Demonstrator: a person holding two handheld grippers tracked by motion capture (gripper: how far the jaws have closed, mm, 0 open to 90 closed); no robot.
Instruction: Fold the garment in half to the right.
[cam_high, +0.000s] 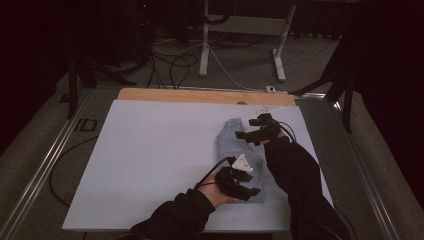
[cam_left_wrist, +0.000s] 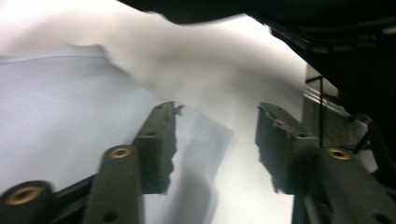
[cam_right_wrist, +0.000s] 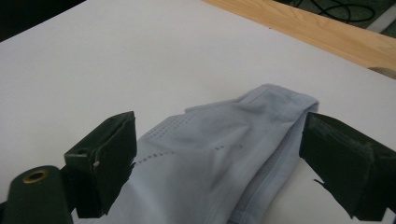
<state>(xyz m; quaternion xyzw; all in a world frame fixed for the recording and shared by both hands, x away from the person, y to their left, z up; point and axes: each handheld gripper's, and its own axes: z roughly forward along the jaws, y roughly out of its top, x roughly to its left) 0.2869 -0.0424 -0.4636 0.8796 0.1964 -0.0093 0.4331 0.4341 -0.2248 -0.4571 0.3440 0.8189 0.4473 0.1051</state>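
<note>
A pale blue garment (cam_high: 234, 144) lies bunched lengthwise on the right part of the white board (cam_high: 150, 150). My left gripper (cam_high: 250, 184) rests at the garment's near end, jaws open. In the left gripper view that gripper (cam_left_wrist: 217, 116) stands open above the white surface, with pale blue cloth (cam_left_wrist: 56, 102) to its left. My right gripper (cam_high: 246, 128) is at the garment's far end. In the right gripper view that gripper (cam_right_wrist: 219, 123) is open and its jaws straddle the folded end of the garment (cam_right_wrist: 219, 154), which shows rows of small holes.
A bare wooden strip (cam_high: 200, 95) runs along the board's far edge, also seen as the wooden strip (cam_right_wrist: 317, 32) up close. Metal rails (cam_high: 45, 160) border the table. Beyond it, cables (cam_high: 175, 65) and a white frame's legs (cam_high: 204, 45) are on the floor.
</note>
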